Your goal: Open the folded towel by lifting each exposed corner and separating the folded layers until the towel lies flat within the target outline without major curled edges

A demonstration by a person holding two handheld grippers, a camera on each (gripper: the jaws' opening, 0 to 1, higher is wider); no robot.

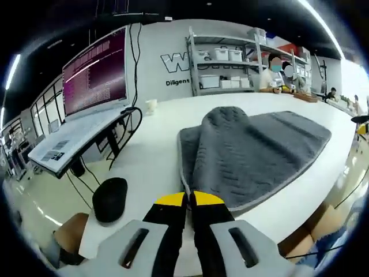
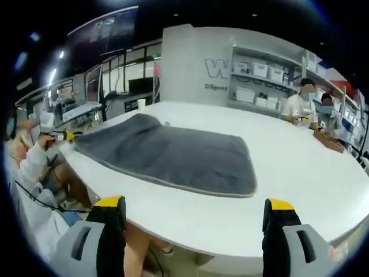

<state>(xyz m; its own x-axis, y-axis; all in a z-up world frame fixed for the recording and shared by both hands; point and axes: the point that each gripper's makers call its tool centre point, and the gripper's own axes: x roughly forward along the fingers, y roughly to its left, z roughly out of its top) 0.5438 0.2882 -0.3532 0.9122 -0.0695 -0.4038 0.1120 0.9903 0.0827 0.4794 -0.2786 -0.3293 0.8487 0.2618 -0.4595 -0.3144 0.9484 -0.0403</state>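
A grey towel [image 2: 173,153] lies on a white desk [image 2: 300,173], one flap still doubled over and raised in a soft hump on the side nearest the left gripper [image 1: 189,201]. In the left gripper view the jaws are together at the towel's near edge, seemingly pinching its piped hem, though the cloth between the tips is hard to make out. In the right gripper view the right gripper [image 2: 195,209] hangs off the desk's edge with its jaws wide apart and nothing between them, the towel well ahead of it. The cloth looks thick, quilted and limp, light enough to lift by a corner but likely to sag and drag on itself; the firm hem at a free corner seems the best place to take hold. No target outline can be made out on the desk. A monitor [image 1: 95,72] stands at the far side, shelves [image 2: 271,81] line the wall, and people sit at the desk's far end
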